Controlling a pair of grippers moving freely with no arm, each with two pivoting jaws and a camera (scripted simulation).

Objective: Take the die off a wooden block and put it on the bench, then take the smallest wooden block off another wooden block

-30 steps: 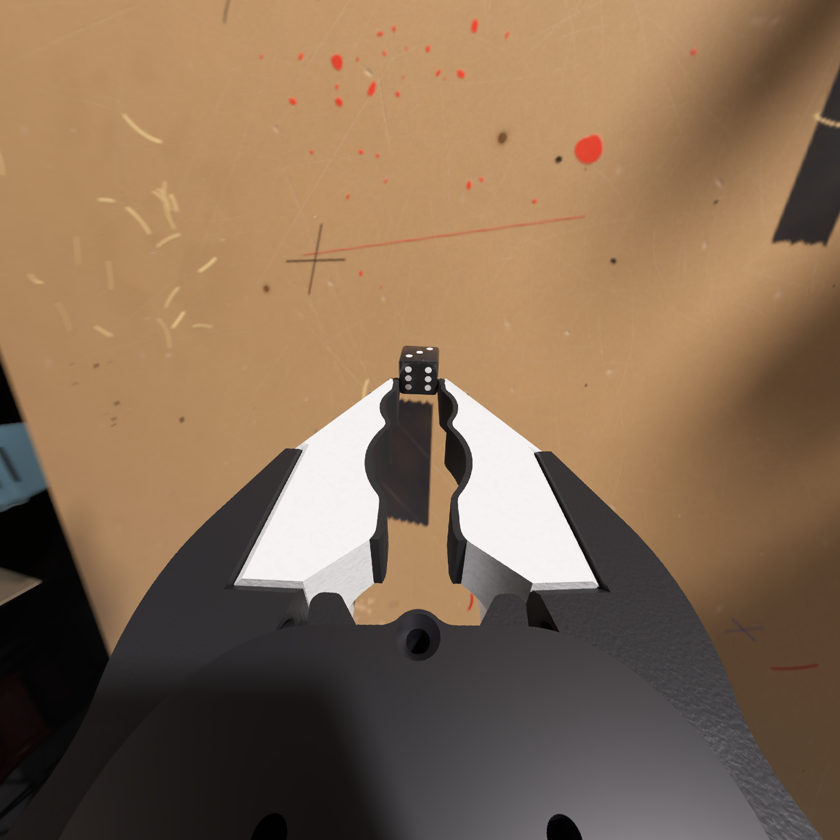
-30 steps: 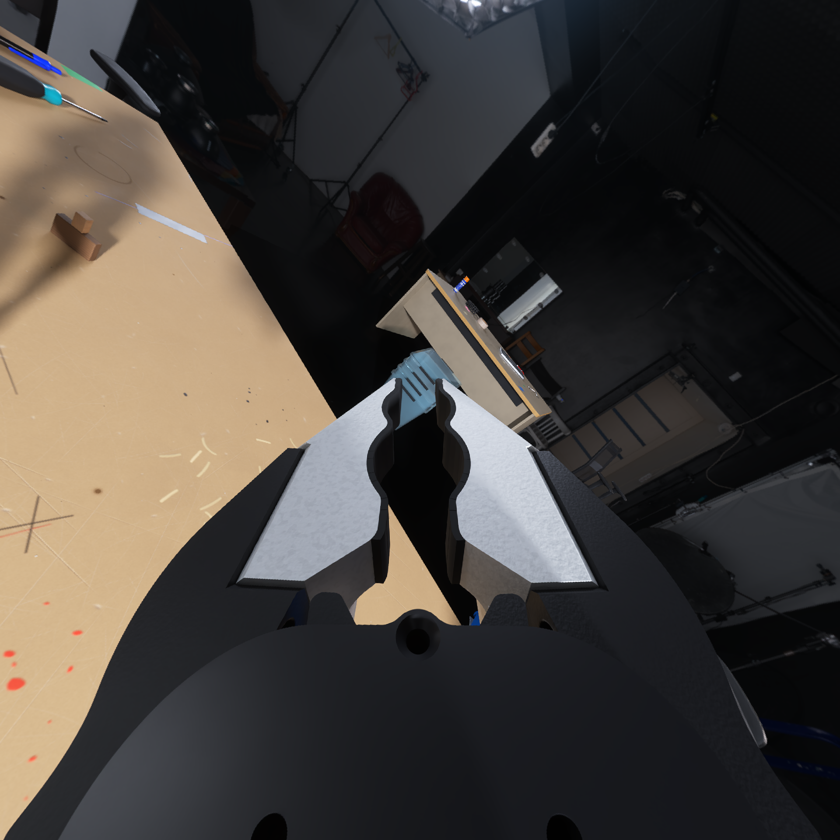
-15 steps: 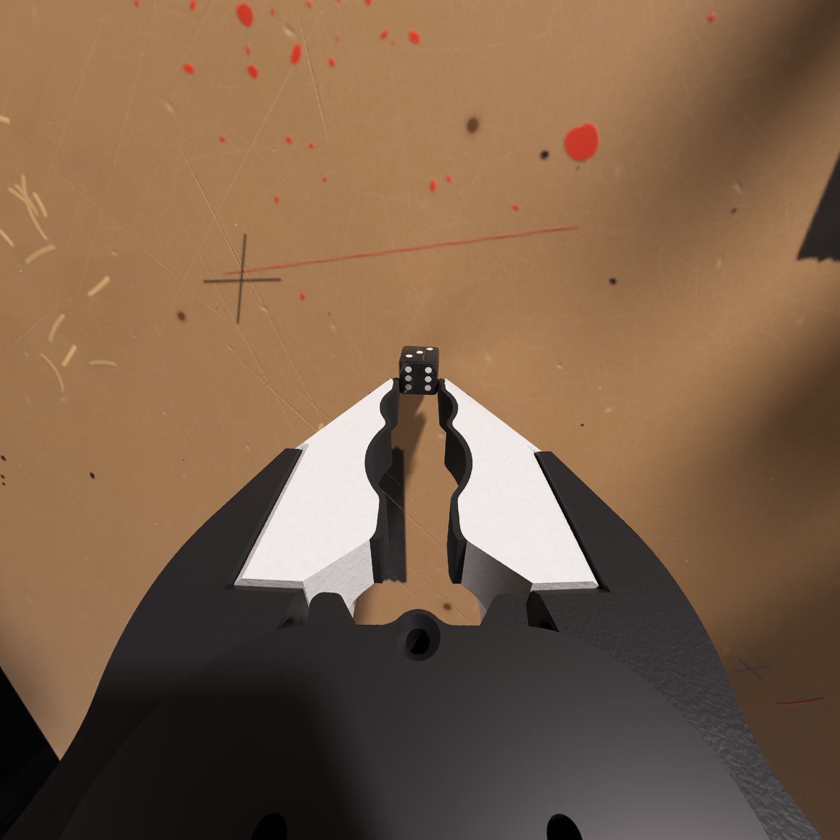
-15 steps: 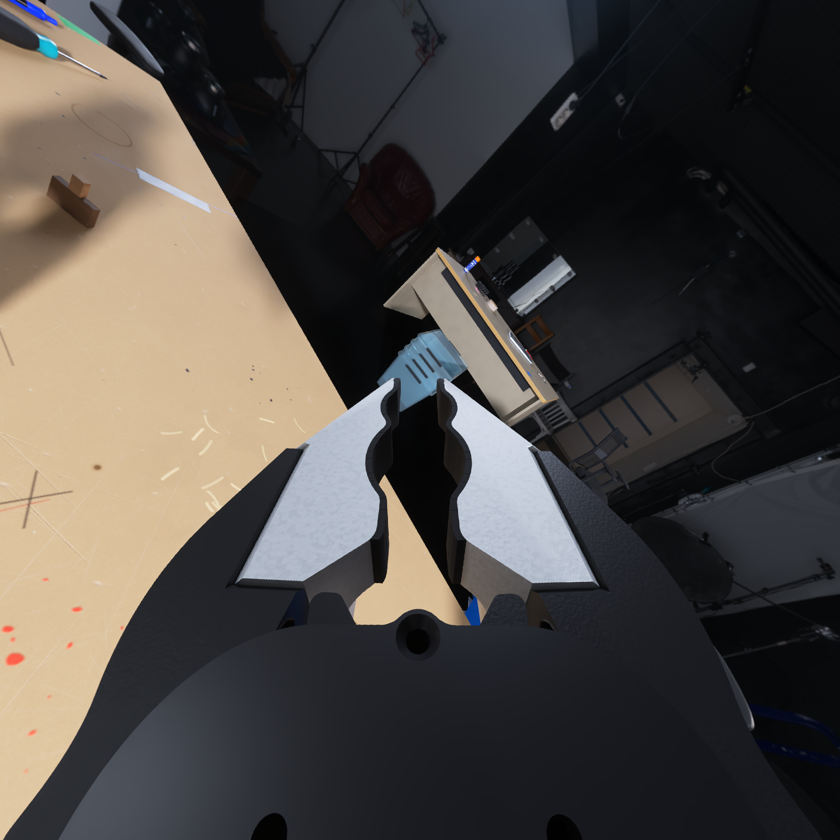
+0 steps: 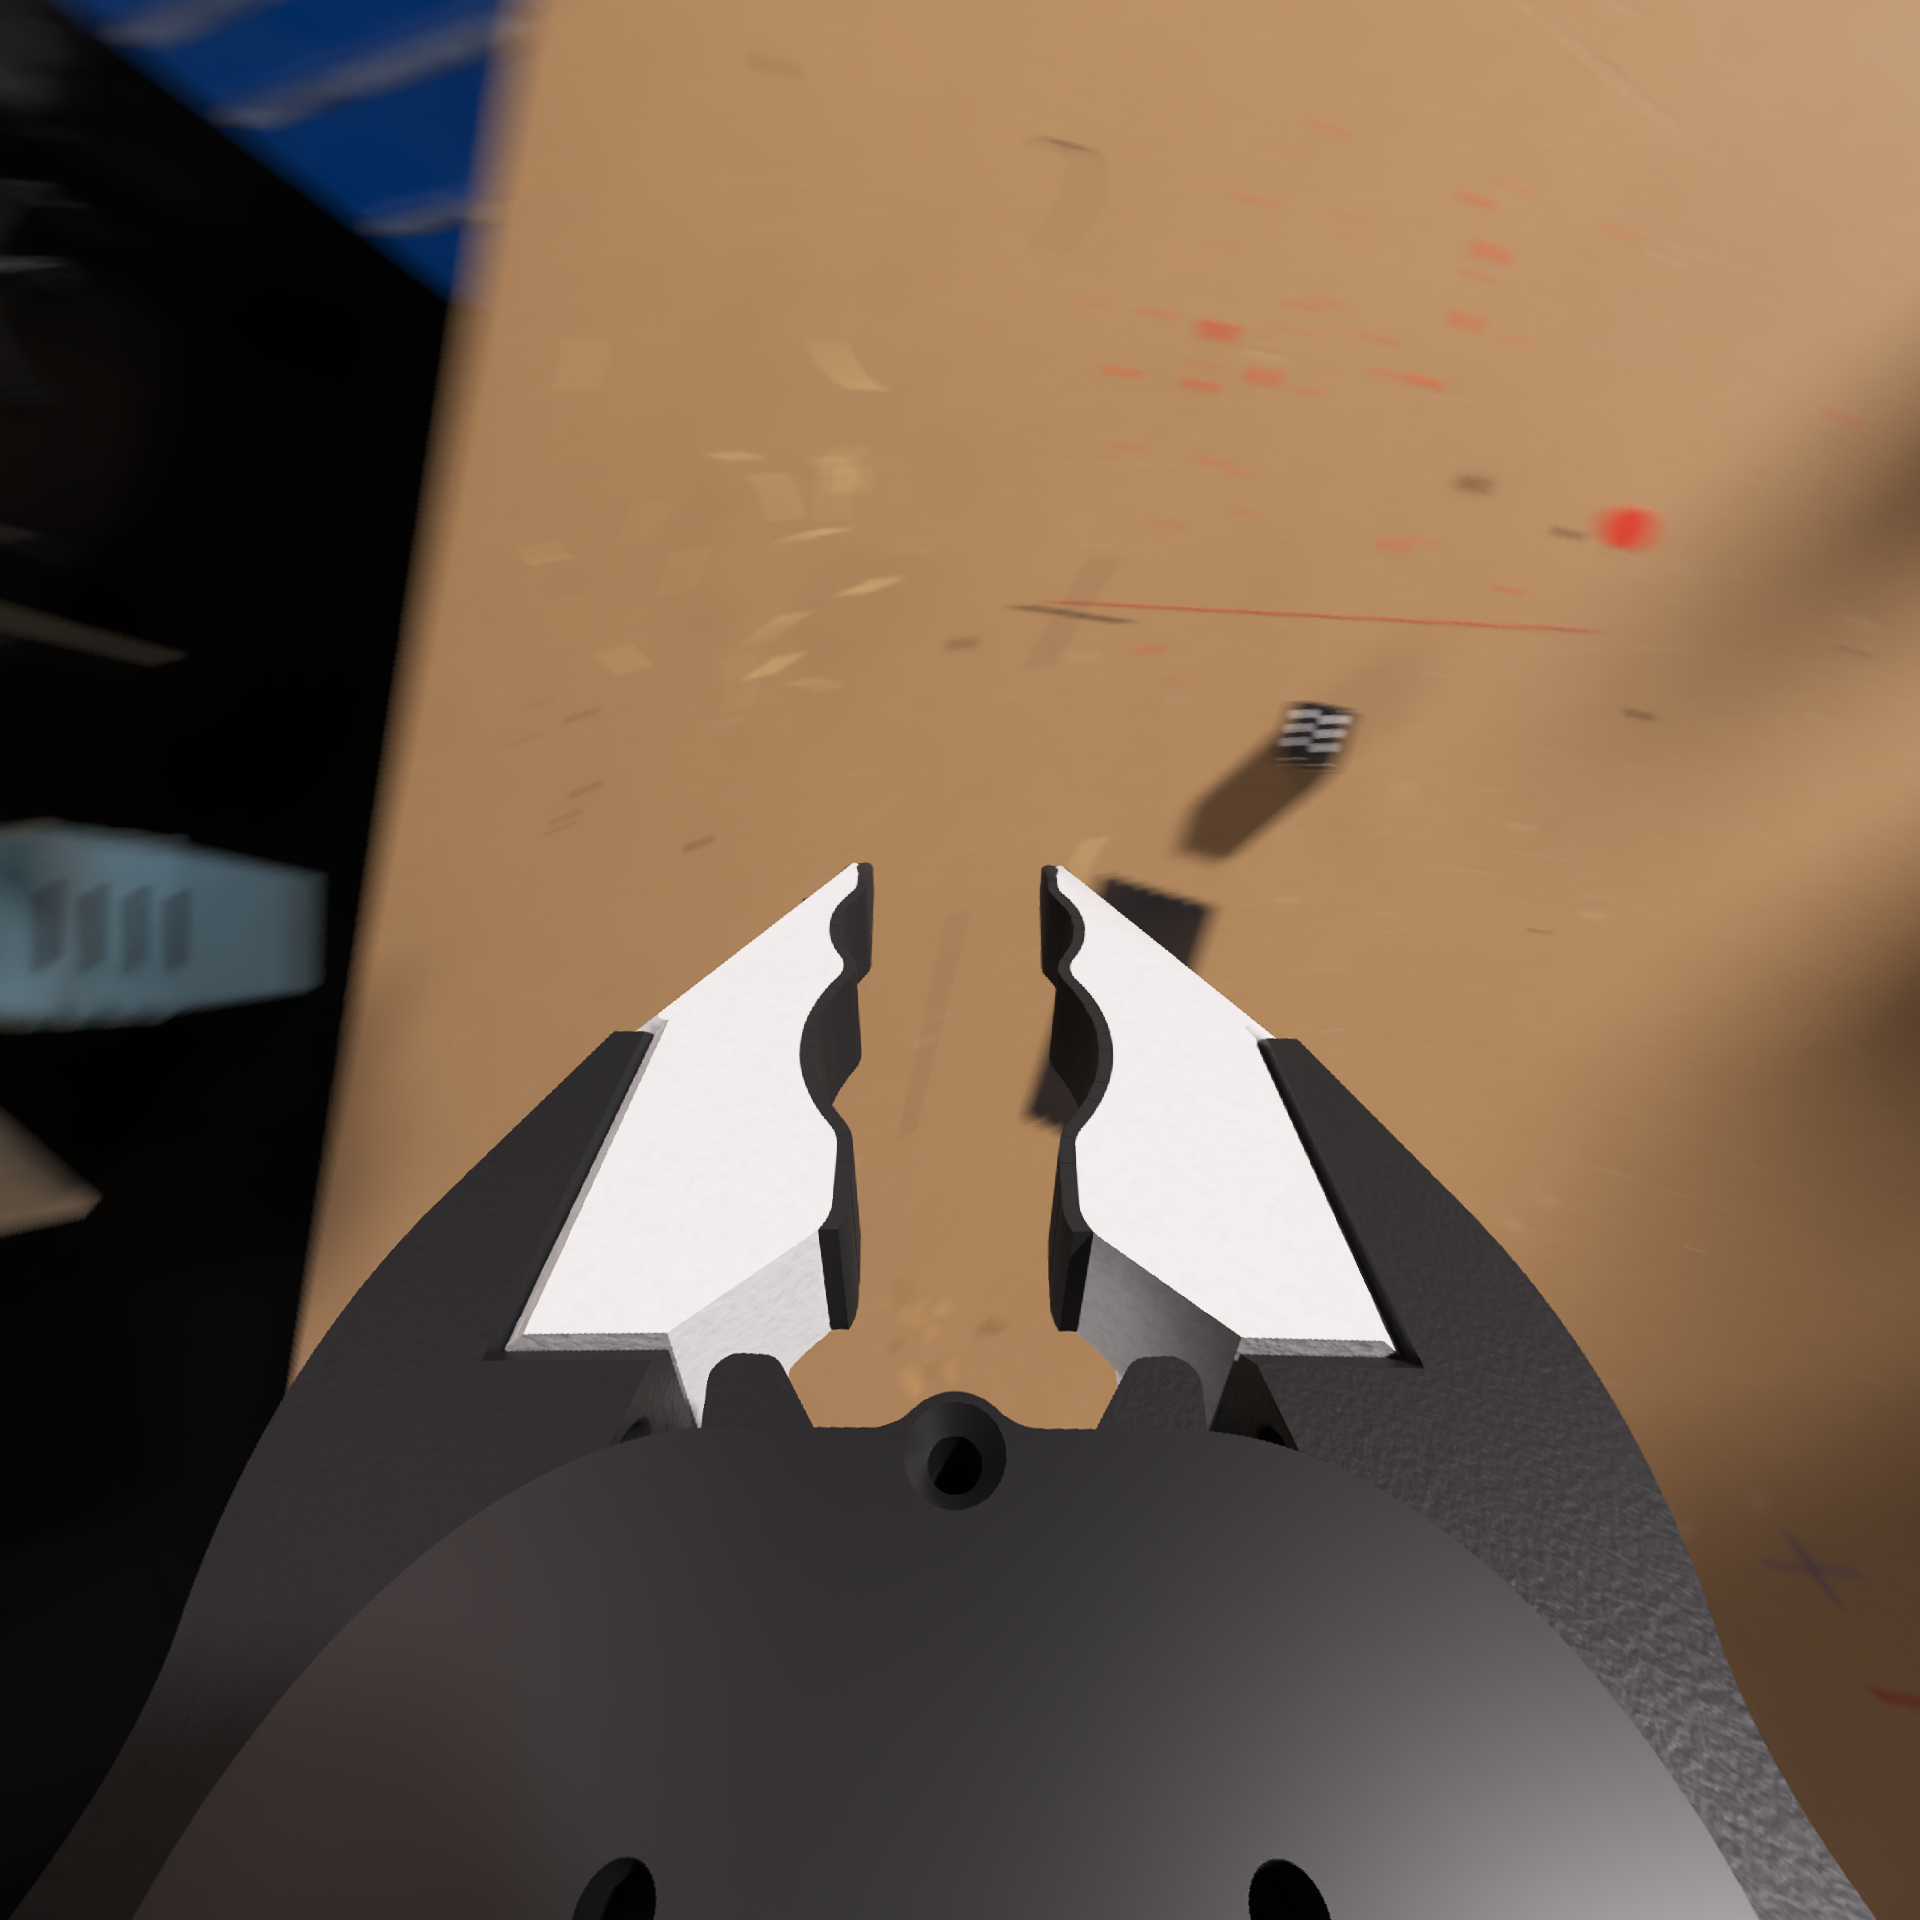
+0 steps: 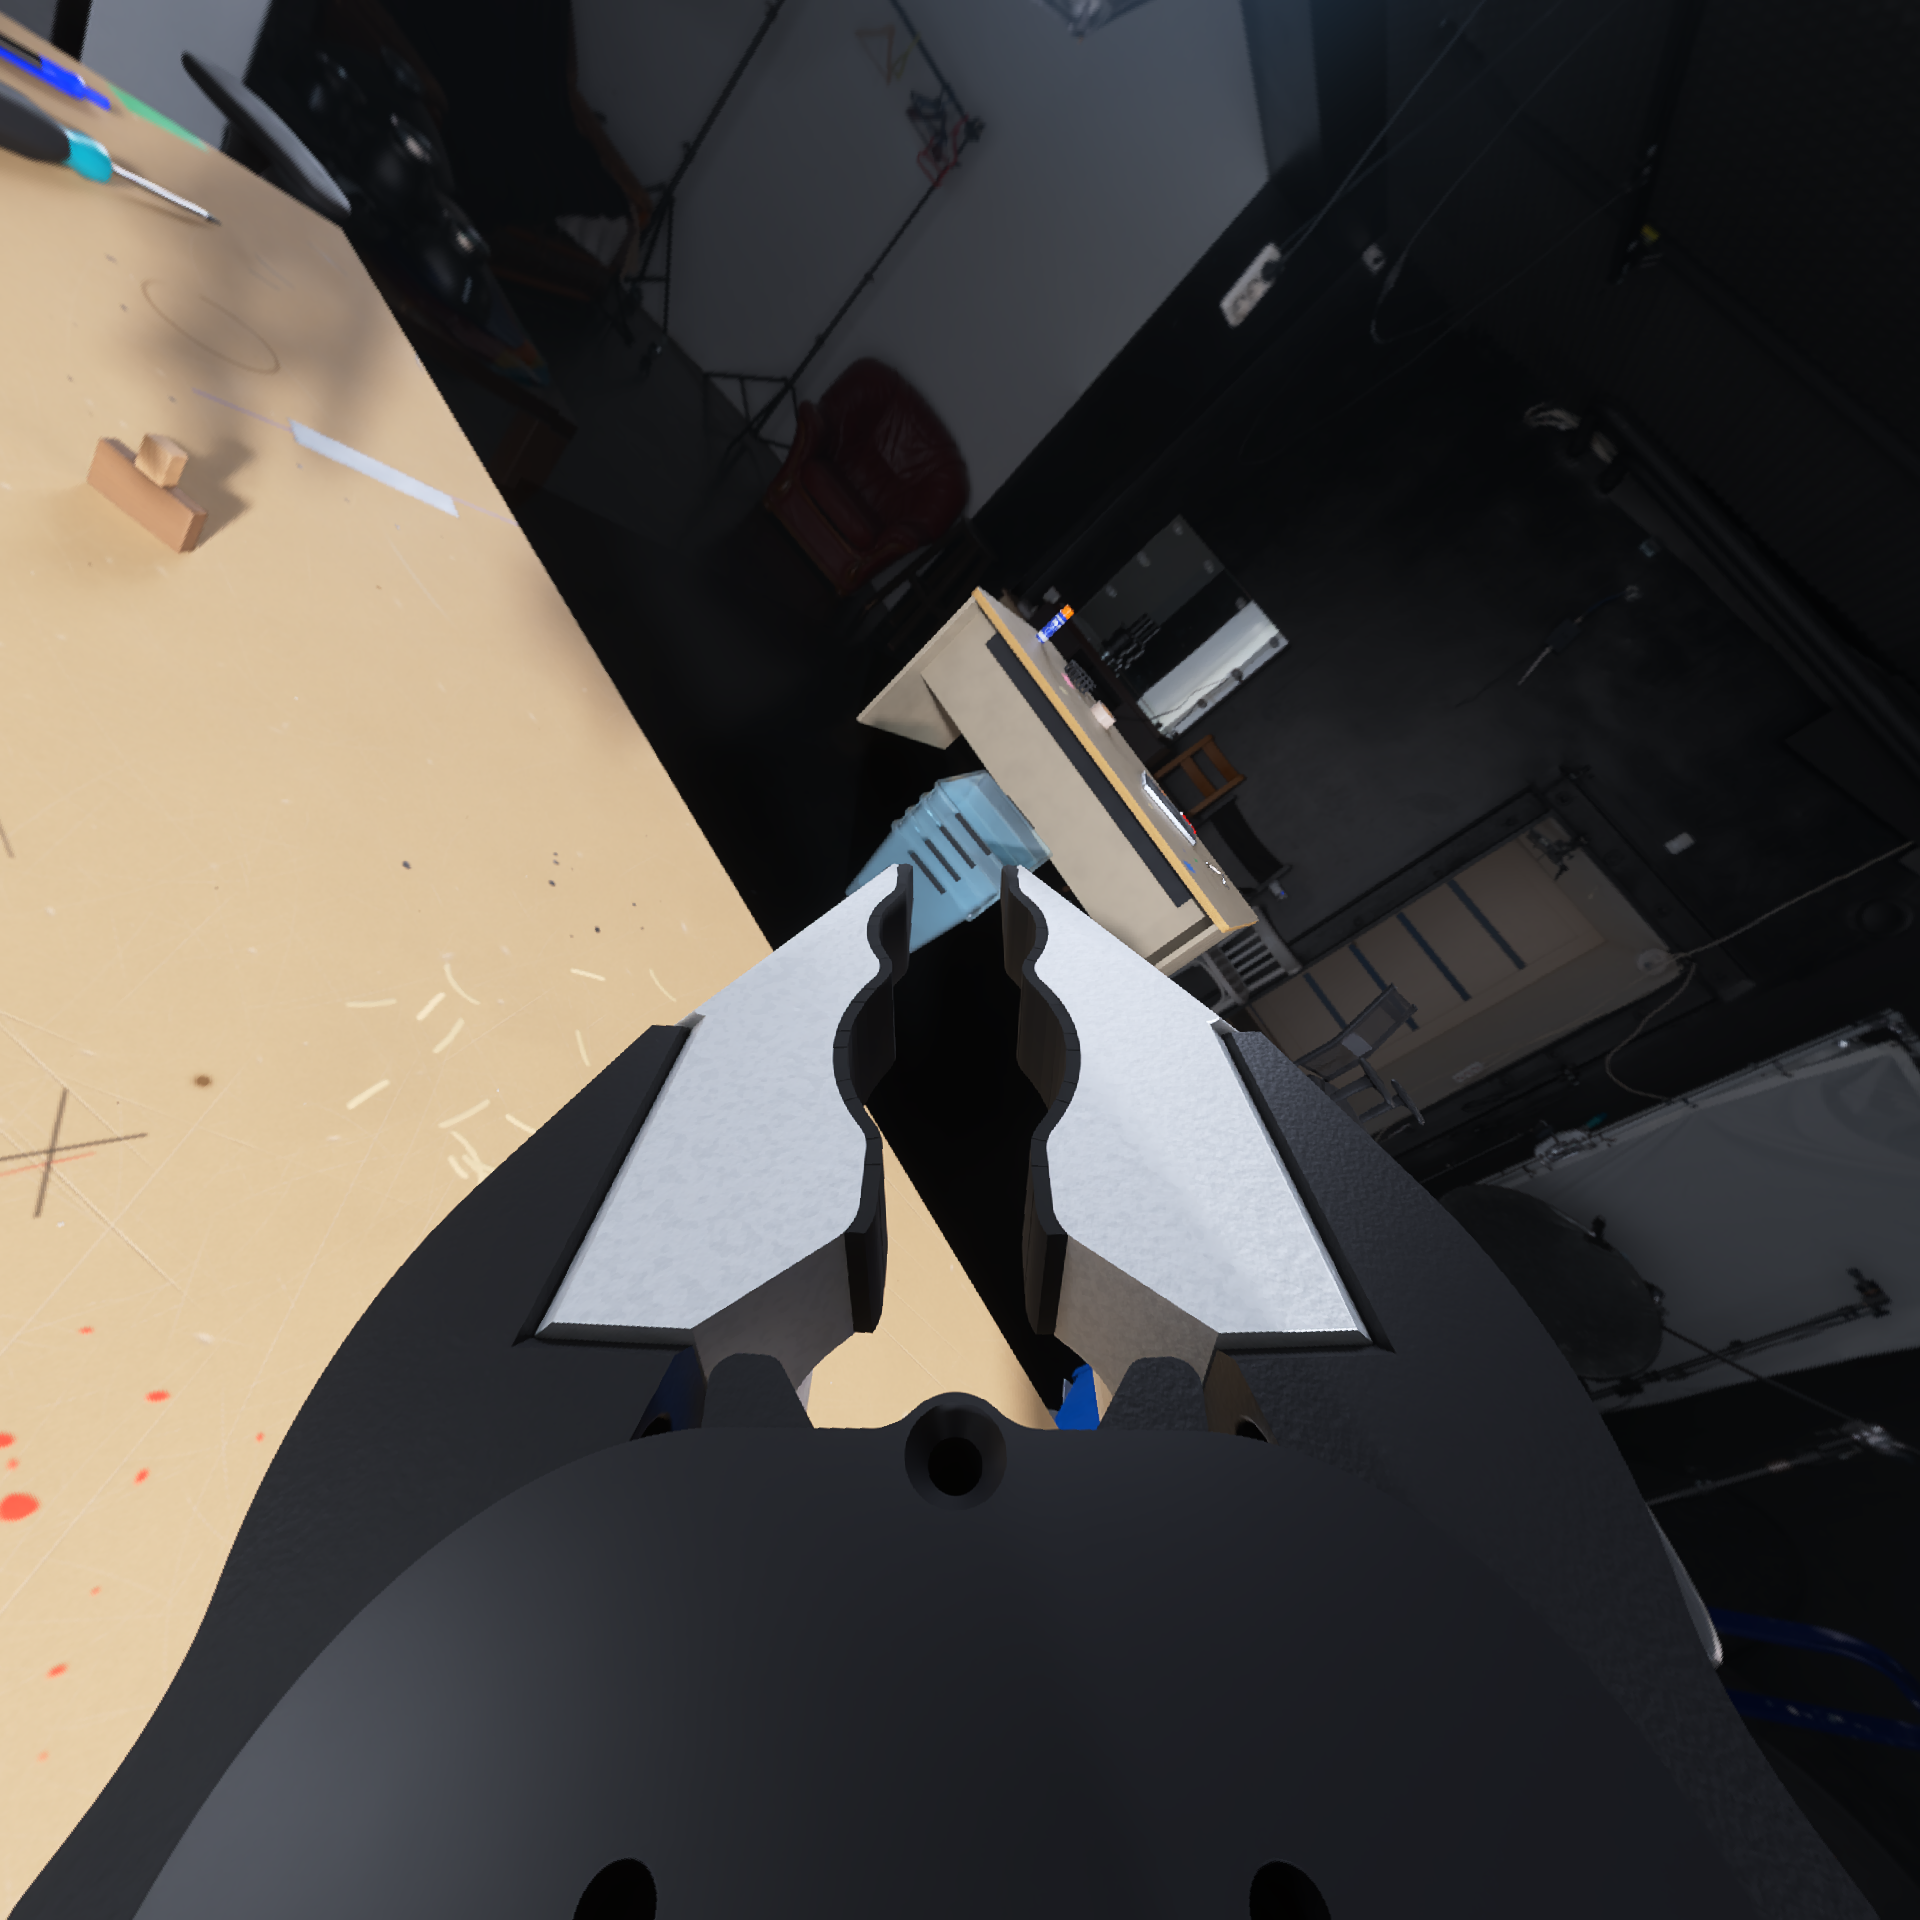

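The black die (image 5: 1314, 738) with white pips lies blurred on the tan bench (image 5: 727, 312), with its shadow beside it. My left gripper (image 5: 956, 883) is open and empty, and the die is ahead and to the right of its tips, clear of both fingers. In the right wrist view a small light wooden block (image 6: 163, 458) sits on top of a larger brown wooden block (image 6: 145, 509) at the far left of the bench (image 6: 312, 831). My right gripper (image 6: 954, 878) is empty with its jaws a little apart. It hangs over the bench's edge, far from the blocks.
The bench edge runs diagonally through both views, with dark room beyond. A pale blue crate (image 6: 956, 842) and a desk (image 6: 1081, 758) stand off the bench. A teal-handled screwdriver (image 6: 94, 161) lies at the far corner. Red paint spots (image 5: 1626, 528) mark the bench.
My left gripper has opened and let go of the die, which now lies on the bench. The left gripper has swung away to the left. The right gripper has shifted only slightly.
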